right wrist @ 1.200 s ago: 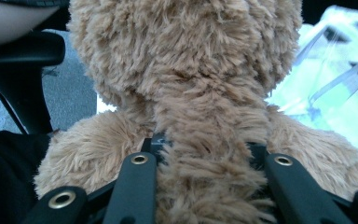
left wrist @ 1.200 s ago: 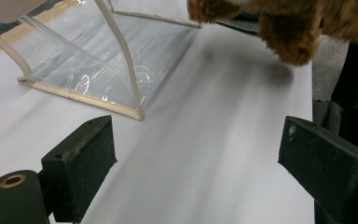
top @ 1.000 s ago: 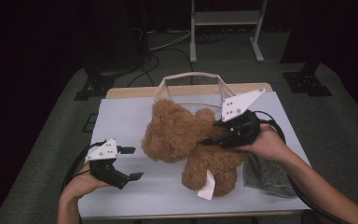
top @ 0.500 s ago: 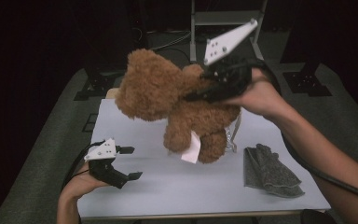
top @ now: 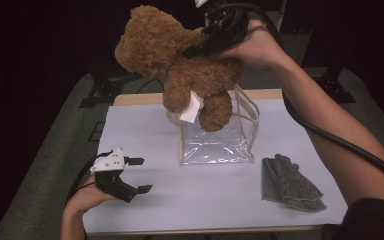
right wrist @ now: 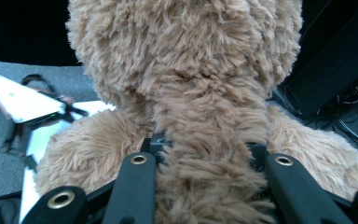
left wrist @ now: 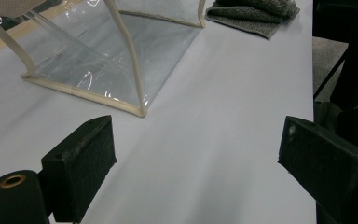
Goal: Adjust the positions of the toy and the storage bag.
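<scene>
White table [top: 220, 200], clear bag [top: 215, 142], grey cloth [top: 291, 182]

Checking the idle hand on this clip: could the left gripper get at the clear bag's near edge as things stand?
Probably yes. The left gripper rests open on the table, holding nothing, and bare tabletop lies between it and the clear bag. The teddy bear is held up above the bag by the right gripper, off that path.
</scene>
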`<state>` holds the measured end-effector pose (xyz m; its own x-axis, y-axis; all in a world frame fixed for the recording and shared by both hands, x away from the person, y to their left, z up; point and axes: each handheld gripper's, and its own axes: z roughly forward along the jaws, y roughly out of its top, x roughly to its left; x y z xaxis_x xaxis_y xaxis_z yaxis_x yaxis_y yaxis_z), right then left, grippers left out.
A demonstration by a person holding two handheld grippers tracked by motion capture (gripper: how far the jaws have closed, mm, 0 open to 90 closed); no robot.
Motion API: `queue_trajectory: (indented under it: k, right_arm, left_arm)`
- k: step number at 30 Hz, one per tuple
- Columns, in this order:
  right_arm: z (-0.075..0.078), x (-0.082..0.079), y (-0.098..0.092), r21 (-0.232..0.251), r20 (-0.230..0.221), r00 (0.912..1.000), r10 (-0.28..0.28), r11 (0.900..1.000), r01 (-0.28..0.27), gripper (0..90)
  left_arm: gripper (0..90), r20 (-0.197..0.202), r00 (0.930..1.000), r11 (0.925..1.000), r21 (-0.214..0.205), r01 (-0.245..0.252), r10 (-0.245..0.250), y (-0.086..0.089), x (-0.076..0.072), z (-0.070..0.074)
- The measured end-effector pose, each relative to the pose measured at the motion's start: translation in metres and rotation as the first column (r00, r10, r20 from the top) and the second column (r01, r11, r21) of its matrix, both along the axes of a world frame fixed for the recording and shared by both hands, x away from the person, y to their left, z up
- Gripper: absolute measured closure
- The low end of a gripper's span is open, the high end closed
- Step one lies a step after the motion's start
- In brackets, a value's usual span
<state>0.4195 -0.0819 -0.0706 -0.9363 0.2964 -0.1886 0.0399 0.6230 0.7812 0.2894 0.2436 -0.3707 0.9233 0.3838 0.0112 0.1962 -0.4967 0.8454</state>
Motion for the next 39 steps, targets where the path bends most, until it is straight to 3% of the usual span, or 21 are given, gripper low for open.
queue_trajectory:
  k: [9,15,24,27,32,39]
  right_arm:
    - [0.000,0.052,0.007,0.004,-0.017,0.9979,-0.062,0.9980,0.062,66.3]
    - [-0.008,0.082,0.004,-0.020,-0.016,0.9931,-0.116,0.9930,0.116,66.3]
    - [-0.017,0.112,0.001,-0.044,-0.008,0.9841,-0.178,0.9832,0.177,66.1]
    - [-0.028,0.117,0.004,-0.052,-0.007,0.9840,-0.178,0.9827,0.177,65.9]
    - [-0.047,0.113,0.012,-0.074,-0.042,0.9871,-0.154,0.9858,0.151,66.0]
    - [-0.061,0.088,0.019,-0.077,-0.054,0.9905,-0.126,0.9895,0.122,66.0]
  left_arm:
    - [9.5,-0.003,1.0000,1.0000,0.001,0.006,-0.006,-0.001,-0.001,-0.001]
    - [9.5,-0.003,1.0000,1.0000,-0.001,0.004,-0.004,-0.001,-0.002,-0.001]
    - [9.5,-0.009,0.9999,0.9999,0.009,0.012,-0.012,-0.003,-0.001,-0.003]
    - [9.5,-0.009,0.9999,0.9999,0.009,0.012,-0.012,-0.003,-0.001,-0.004]
    - [9.5,-0.007,0.9999,0.9999,0.010,0.014,-0.014,-0.003,-0.001,-0.004]
    - [9.5,-0.010,0.9998,0.9998,0.009,0.017,-0.017,-0.004,-0.001,-0.004]
